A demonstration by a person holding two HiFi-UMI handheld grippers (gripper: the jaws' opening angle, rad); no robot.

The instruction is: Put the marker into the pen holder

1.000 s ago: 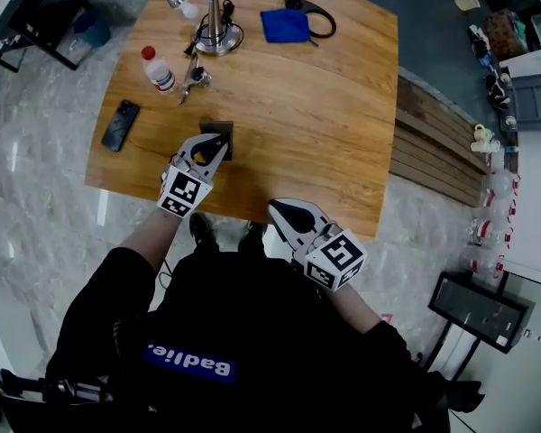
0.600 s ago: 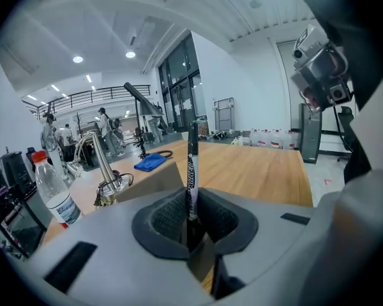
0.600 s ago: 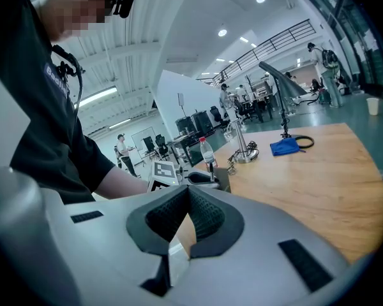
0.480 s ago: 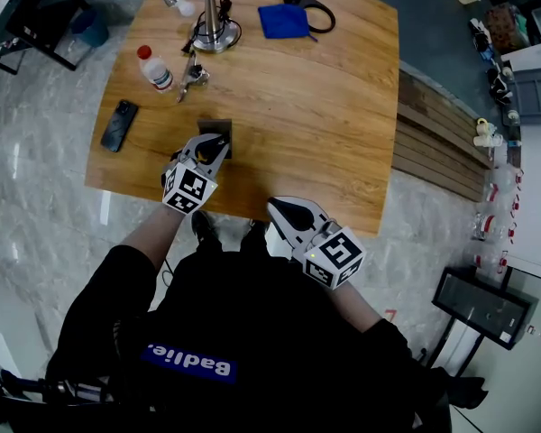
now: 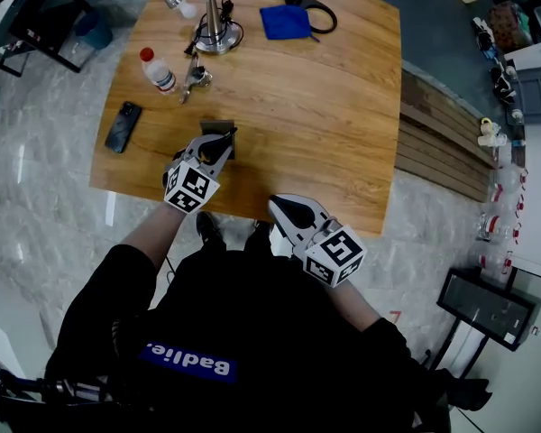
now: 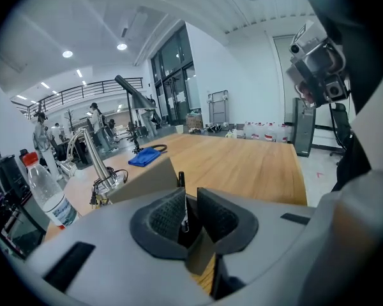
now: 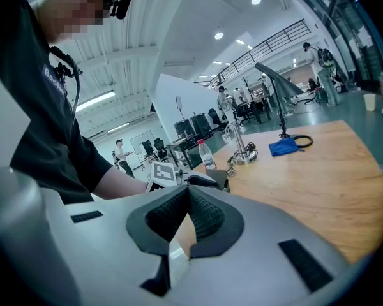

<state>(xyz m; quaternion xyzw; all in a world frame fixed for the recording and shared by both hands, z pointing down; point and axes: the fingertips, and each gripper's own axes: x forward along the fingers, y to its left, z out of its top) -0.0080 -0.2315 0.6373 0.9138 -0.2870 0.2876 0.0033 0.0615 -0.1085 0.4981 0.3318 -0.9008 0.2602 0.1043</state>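
Note:
In the left gripper view my left gripper (image 6: 190,201) is shut on a thin black marker (image 6: 181,182), which stands upright between the jaws with its tip poking above them. Just beyond the jaws is the grey, square pen holder (image 6: 144,180). The head view shows the left gripper (image 5: 223,141) with its tips over the near edge of the dark pen holder (image 5: 213,126) on the wooden table (image 5: 325,124); the marker is hidden there. My right gripper (image 5: 279,208) (image 7: 187,217) hangs at the table's near edge, jaws shut, nothing in them.
At the far left of the table are a water bottle (image 5: 160,70), a black phone (image 5: 123,125) and keys (image 5: 195,78). A metal stand with cables (image 5: 214,27), a blue cloth (image 5: 285,23) and a black cable loop (image 5: 323,16) are at the back.
The left gripper has moved a little forward with the marker, so its tips now reach over the pen holder. The right gripper has hardly moved.

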